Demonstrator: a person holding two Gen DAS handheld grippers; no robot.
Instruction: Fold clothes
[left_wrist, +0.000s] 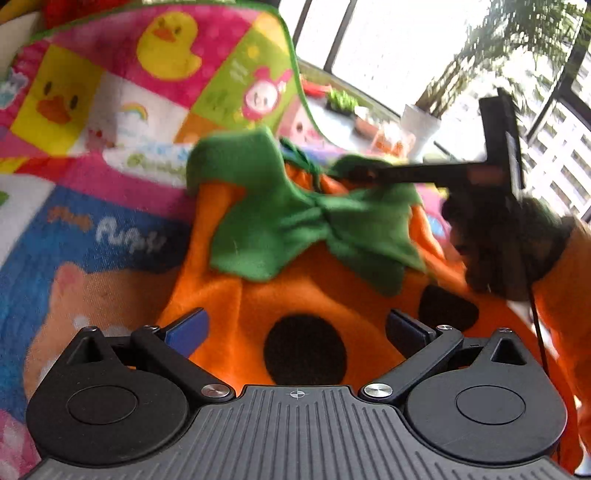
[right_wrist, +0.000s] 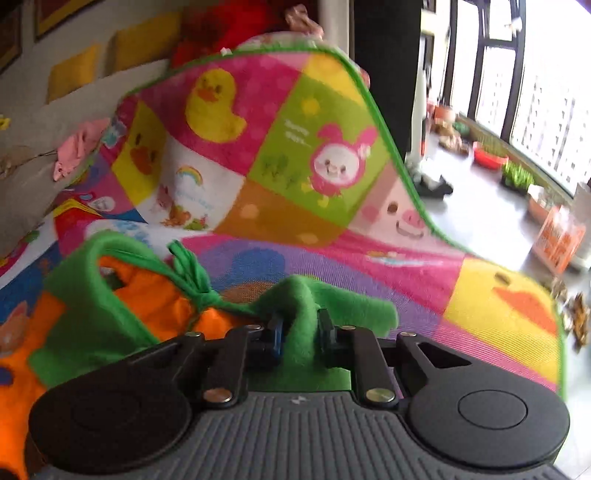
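Note:
An orange pumpkin costume (left_wrist: 314, 295) with black spots and a green leaf collar (left_wrist: 295, 225) lies on a colourful cartoon blanket (left_wrist: 110, 110). My left gripper (left_wrist: 295, 332) is open and empty, its blue-padded fingers spread just above the orange cloth near a black spot. My right gripper (right_wrist: 299, 332) is shut on the green collar (right_wrist: 306, 306) at the costume's top right edge. In the left wrist view the right gripper (left_wrist: 354, 171) reaches in from the right, held by a gloved hand (left_wrist: 498, 240). The costume's orange body (right_wrist: 155, 295) lies to the right gripper's left.
The blanket (right_wrist: 277, 147) rises over a sofa back behind the costume. A pink cloth (right_wrist: 77, 147) lies at the far left. Beyond the blanket's right edge is a pale floor (right_wrist: 480, 218) with plant pots, an orange box (right_wrist: 557, 240) and tall windows.

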